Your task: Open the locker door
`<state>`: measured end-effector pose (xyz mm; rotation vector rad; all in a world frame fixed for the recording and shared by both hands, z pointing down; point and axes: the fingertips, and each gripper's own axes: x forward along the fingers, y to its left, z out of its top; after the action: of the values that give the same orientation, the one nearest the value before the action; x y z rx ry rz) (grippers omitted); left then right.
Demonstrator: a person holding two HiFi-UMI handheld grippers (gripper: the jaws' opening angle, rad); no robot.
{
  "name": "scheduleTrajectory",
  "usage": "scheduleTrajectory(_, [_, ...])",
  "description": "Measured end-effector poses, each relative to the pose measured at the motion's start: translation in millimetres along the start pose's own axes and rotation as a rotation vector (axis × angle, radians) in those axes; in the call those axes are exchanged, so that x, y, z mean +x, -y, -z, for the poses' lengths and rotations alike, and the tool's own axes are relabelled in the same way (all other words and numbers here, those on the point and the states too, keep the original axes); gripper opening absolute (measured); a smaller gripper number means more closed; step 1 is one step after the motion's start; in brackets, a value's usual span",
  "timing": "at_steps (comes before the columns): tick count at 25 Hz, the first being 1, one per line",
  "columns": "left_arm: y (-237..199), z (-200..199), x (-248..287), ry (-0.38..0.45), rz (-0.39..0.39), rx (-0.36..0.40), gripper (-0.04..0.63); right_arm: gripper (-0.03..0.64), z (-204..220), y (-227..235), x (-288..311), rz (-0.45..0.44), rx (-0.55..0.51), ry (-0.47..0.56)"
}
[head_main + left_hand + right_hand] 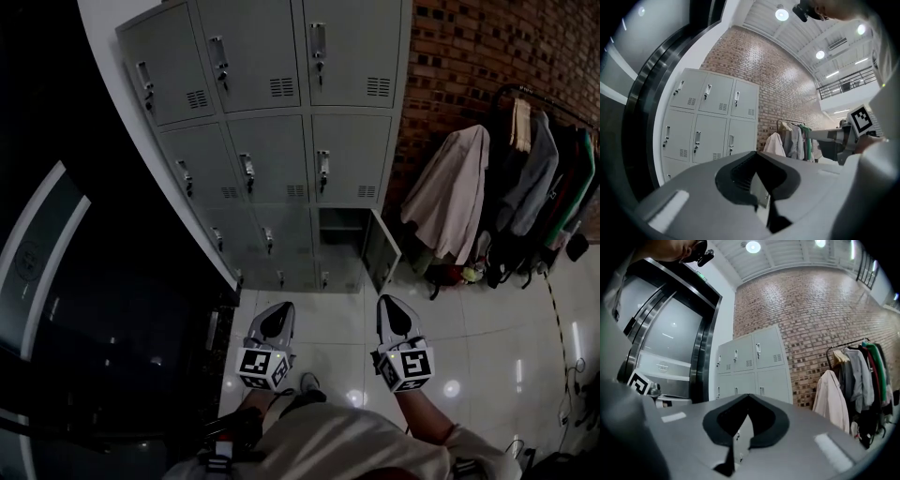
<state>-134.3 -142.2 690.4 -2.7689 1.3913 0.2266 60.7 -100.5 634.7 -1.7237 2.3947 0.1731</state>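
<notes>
Left claw [279, 309] and right claw [387, 304]: both closed together, gripping nothing.
Lockers [272, 122] stand at 12 o'clock, well apart from both; bottom-right locker door [382, 251] hangs open at the right claw's 12 o'clock; coats [450, 202] at 2 o'clock.

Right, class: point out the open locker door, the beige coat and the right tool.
open locker door [384, 251], head view, middle of its panel
beige coat [455, 192], head view, its front
right tool [386, 304], head view, shut tips

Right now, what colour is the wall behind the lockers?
The brick wall is reddish-brown, with paler mortar lines. It shows best in the right gripper view.
</notes>
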Motion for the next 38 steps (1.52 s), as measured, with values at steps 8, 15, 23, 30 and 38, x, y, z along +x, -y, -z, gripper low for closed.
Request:
scheduleTrajectory(8, [68.2,1.2,-18.0,0.025,0.021,0.001,0.054,0.002,-13.0,15.3,-61.1,0.005,0.029,0.022])
scheduleTrajectory(15, [106.1,15.0,-41.5,-0.009,0.013,0.001,0.054,0.002,-21.3,7.1,-94.0,-0.015,0.062,0.035])
scheduleTrajectory(23, [143.0,2.2,-60.5,-0.002,0.0,-0.024,0.054,0.002,-35.4,3.1,-126.4,-0.052,0.053,0.009])
scheduleTrajectory(30, [149.4,-14.8,-71.0,0.013,0.012,-0.017,0.054,0.002,-52.4,-5.8,-138.0,-0.045,0.037,0.028])
scheduleTrajectory(38, [127.2,-46.1,-104.2,0.046,-0.005,0.019,0.054,0.002,-73.1,-31.2,-144.4,-0.039,0.001,0.056])
